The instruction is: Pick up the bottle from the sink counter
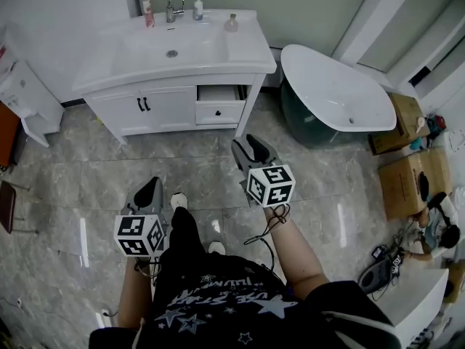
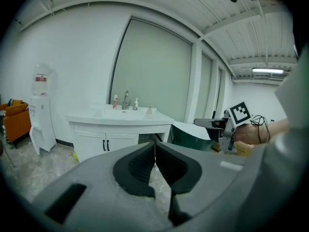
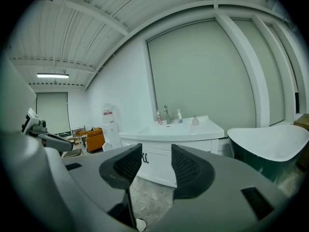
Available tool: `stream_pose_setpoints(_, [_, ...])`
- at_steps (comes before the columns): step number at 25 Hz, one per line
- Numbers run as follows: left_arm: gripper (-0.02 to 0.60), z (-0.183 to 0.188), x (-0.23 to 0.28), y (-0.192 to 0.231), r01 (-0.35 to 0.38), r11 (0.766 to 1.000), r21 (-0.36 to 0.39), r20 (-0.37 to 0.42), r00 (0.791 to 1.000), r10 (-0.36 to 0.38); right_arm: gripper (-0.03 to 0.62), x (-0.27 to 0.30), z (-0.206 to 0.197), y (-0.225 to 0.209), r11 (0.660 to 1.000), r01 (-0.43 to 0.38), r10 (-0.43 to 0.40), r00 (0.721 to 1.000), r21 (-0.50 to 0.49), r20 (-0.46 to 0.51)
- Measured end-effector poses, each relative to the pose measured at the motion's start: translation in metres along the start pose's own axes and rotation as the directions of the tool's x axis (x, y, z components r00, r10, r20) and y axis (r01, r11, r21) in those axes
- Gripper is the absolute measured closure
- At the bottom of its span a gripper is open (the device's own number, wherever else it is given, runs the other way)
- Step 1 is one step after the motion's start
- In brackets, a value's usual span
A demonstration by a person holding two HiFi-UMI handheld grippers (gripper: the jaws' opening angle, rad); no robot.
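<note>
My left tongs (image 1: 148,191), lower left, are closed and empty. Along the worktop (image 1: 243,53) at the top stand a pink bottle (image 1: 148,13), white bottle (image 1: 197,7) and small bottle (image 1: 231,24). My right tongs (image 1: 251,145), centre, stand partly open, holding nothing.

We look down on a white tabletop (image 1: 243,49) with a sunken basin (image 1: 190,47), along its back edge a pink bottle (image 1: 148,13), a chrome tap (image 1: 171,7), a white pump bottle (image 1: 197,7), to their right a small round bottle (image 1: 231,24), all upright, apart
</note>
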State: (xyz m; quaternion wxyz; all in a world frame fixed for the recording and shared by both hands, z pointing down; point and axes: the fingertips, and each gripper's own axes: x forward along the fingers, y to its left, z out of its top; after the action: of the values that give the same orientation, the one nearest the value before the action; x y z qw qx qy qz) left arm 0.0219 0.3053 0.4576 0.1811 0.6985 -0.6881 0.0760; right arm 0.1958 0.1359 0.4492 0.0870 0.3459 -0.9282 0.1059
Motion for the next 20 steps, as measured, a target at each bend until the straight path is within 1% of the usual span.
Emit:
stream_pose_setpoints(3, [0.561,0.011,0.032,0.020,0.024,1.000,0.005,-0.003,1.000,-0.024,0.339,0.030,0.004,-0.012,1.000,0.024,-0.024,1.000,0.009,-0.015])
stream_pose_setpoints(7, [0.561,0.033,0.084,0.054,0.054,0.999,0.000,0.002,0.999,-0.054,0.275,0.079,0.014,-0.030,0.998,0.057,-0.057,0.998,0.013,-0.032])
stream_pose_setpoints(9, [0.561,0.046,0.114,0.072,0.077,0.997,-0.003,-0.002,0.997,-0.077,0.264,0.106,0.024,-0.042,0.996,0.085,-0.085,0.996,0.016,-0.035])
stream_pose_setpoints(13, [0.561,0.079,0.167,0.110,0.120,0.993,0.014,-0.003,0.993,-0.120,0.258,0.164,0.050,-0.058,0.991,0.129,-0.128,0.991,0.020,-0.034])
stream_pose_setpoints(16, [0.561,0.103,0.198,0.140,0.143,0.990,0.017,0.004,0.990,-0.143,0.258,0.205,0.072,-0.066,0.988,0.156,-0.156,0.988,0.019,-0.021])
stream_pose_setpoints(20, [0.561,0.123,0.231,0.184,0.157,0.988,0.010,0.006,0.988,-0.157,0.258,0.254,0.091,-0.067,0.982,0.186,-0.185,0.983,0.017,-0.016])
